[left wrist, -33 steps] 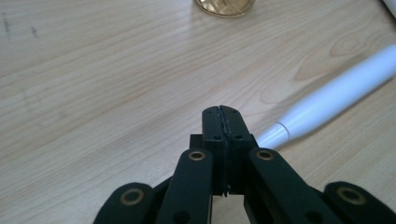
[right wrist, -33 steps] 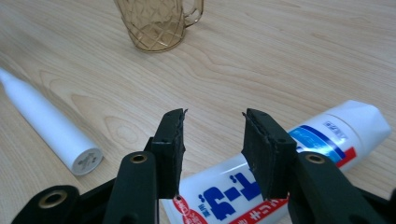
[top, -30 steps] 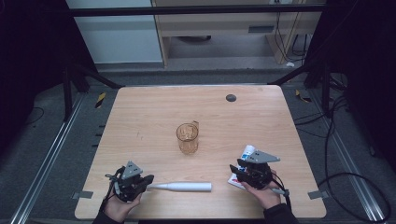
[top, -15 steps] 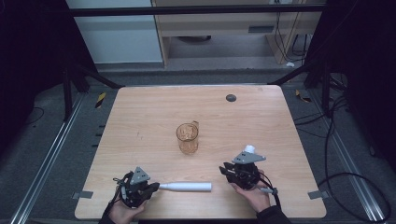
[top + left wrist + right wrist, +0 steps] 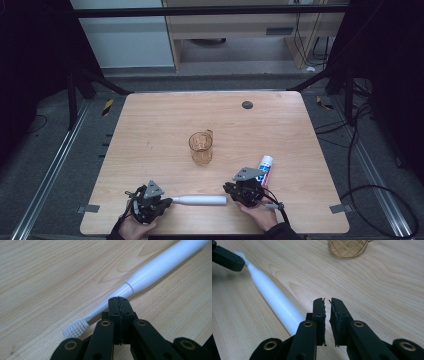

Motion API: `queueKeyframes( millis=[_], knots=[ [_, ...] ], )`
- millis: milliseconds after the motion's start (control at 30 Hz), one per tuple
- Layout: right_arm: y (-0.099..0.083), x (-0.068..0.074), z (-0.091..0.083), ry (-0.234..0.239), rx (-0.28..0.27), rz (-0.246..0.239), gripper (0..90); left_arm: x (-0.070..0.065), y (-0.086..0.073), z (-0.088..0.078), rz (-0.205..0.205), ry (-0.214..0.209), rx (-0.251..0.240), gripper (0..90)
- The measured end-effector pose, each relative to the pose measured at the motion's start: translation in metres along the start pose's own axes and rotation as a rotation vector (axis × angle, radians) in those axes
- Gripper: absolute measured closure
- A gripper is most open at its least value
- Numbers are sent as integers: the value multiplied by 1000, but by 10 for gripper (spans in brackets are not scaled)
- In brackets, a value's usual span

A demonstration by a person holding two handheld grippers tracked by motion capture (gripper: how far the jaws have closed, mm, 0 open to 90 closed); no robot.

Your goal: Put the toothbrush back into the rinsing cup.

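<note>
High view: we are seeing the wooden table (image 5: 150, 120) lying mostly bare, with wide open room across its upper half and near both side edges. A dark round spot (image 5: 247, 104) is sitting toward the upper right. At centre an amber glass mug (image 5: 201, 148) is standing upright; we cannot tell if anything is in it. A toothpaste tube (image 5: 265, 165) is lying right of it. The white electric toothbrush (image 5: 200, 200) is lying flat near the bottom edge, bristle head pointing left. Our left gripper (image 5: 165, 202) is pressed together just beside its neck, pinching nothing. Our right gripper (image 5: 227, 192) has just been closing, a thin gap left, nothing between, beside the handle end.
</note>
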State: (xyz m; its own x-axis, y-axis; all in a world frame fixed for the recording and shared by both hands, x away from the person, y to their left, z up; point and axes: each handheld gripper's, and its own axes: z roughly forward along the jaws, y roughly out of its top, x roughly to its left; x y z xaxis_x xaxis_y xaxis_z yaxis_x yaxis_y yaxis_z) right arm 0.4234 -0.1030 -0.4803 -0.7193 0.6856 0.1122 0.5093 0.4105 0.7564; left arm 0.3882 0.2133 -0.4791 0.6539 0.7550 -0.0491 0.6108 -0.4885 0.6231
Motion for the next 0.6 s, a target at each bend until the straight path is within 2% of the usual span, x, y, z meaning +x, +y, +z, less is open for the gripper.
queueKeyframes(
  millis=[300,600],
  knots=[
    [-2,5,4,17,24,-6,824,-1,2,7,12,4,16,897],
    [-3,8,5,27,32,-16,824,-1,6,12,11,7,12,897]
  ],
)
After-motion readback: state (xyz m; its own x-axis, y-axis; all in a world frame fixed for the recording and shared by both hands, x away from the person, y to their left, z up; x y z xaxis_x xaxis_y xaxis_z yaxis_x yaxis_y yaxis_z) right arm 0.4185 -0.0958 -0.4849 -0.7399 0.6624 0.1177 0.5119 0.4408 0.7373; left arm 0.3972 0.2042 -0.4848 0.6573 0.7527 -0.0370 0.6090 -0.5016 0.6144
